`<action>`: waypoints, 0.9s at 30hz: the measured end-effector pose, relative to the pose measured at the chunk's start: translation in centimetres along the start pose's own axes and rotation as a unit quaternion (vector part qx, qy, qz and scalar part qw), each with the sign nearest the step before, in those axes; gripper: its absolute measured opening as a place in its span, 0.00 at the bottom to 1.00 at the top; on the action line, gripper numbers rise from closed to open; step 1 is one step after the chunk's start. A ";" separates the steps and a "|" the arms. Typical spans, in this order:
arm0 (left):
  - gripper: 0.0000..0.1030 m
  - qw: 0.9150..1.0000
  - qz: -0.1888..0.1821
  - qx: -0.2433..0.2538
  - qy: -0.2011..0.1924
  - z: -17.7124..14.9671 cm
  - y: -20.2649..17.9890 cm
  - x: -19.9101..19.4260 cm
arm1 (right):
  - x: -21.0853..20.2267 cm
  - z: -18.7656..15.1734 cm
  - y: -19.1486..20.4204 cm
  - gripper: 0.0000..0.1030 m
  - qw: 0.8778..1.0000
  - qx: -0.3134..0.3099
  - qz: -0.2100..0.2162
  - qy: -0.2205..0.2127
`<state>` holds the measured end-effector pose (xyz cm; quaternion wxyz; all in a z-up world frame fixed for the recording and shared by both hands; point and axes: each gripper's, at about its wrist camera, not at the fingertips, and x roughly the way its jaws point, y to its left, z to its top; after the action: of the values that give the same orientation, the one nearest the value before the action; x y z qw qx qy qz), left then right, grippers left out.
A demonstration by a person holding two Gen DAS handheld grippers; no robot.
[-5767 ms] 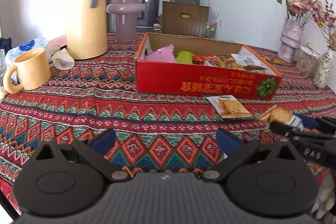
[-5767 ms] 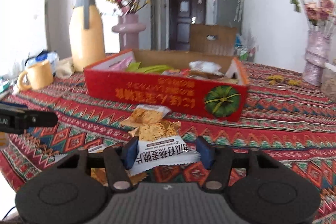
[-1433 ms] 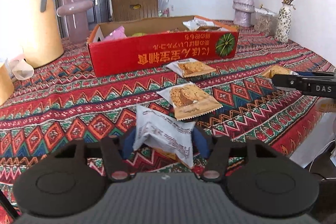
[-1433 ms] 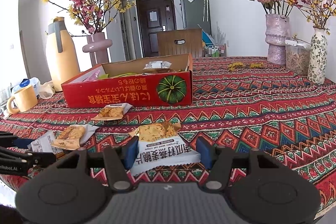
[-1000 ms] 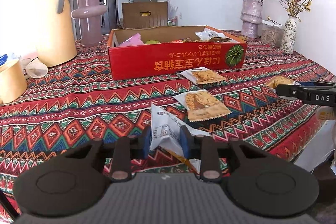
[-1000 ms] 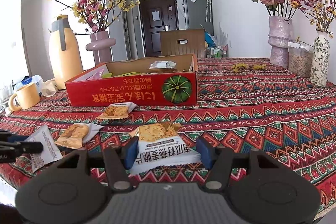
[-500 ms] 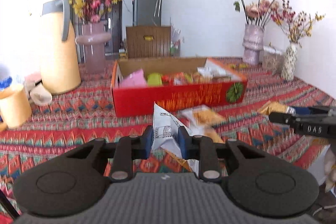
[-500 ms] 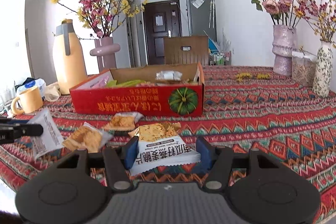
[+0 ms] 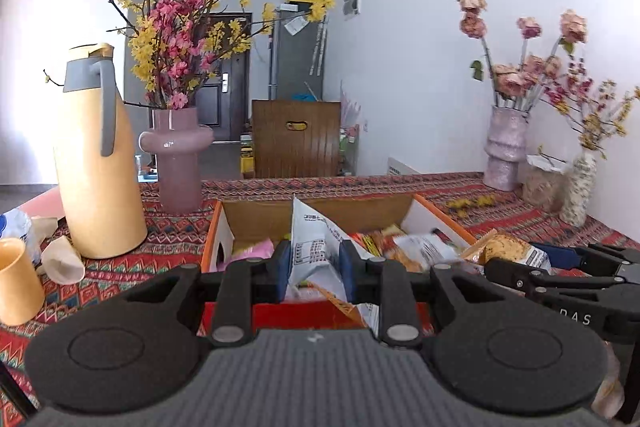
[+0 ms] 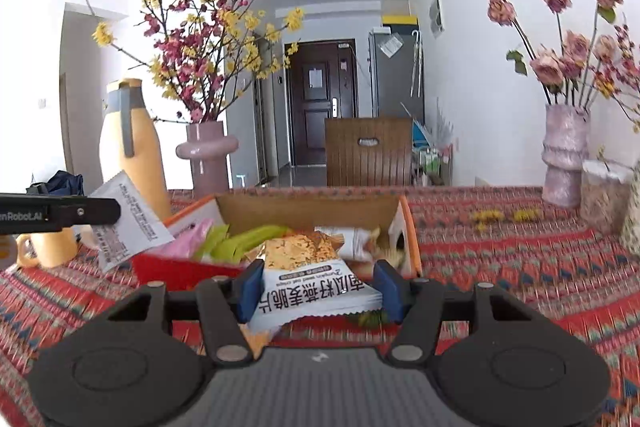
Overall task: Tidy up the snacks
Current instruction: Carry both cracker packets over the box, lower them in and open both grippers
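- Both packets have come up off the tablecloth since a second ago and now hang over the near wall of the red box [image 9: 320, 311], where earlier they were low over the cloth with two loose packets ahead of us
- Our white packet [image 9: 316, 251] sits pinched upright in the left gripper [image 9: 315, 269]; its blue pads press on both faces and the film is creased and folded between them
- Our oat crisp packet [image 10: 312, 287] lies flat in the right gripper [image 10: 319, 291], the pads closed on its two side edges with the printed end toward us and the pictured end pointing into the box
- We judge both packets light and thin; the foil film is soft, slippery and crumples readily, and the crisps inside would likely break under a hard squeeze
- We would take such a packet by its sealed edges or across the width, as the right one is held, so the contents are spared
- Inside the box [image 10: 308, 211] we see a pink packet [image 10: 186, 247], green packets [image 10: 240, 241] and more wrappers, so there is soft bedding to drop onto
- Round about stand the yellow jug [image 9: 98, 163], the mauve vase [image 9: 176, 155] of blossom and a yellow mug [image 9: 16, 283], all well apart from the box
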<state>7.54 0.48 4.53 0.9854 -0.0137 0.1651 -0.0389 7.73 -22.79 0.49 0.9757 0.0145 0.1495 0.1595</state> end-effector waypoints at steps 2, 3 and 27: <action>0.25 1.000 0.008 -0.005 0.003 0.6 0.0 1.8 | 1.7 1.1 -0.1 0.56 1.000 -0.002 -0.002 -0.004; 0.25 1.000 0.012 -0.008 0.004 0.8 0.1 2.7 | 2.5 1.5 -0.1 0.56 1.000 -0.002 -0.002 -0.004; 1.00 0.994 0.081 -0.071 -0.024 -0.6 2.3 8.0 | 11.2 2.2 -1.3 1.00 0.998 0.048 -0.039 -0.012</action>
<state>15.05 2.15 1.28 0.9856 -0.0712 0.1438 0.0537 18.93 -20.43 -0.70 0.9812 0.0576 0.1452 0.1135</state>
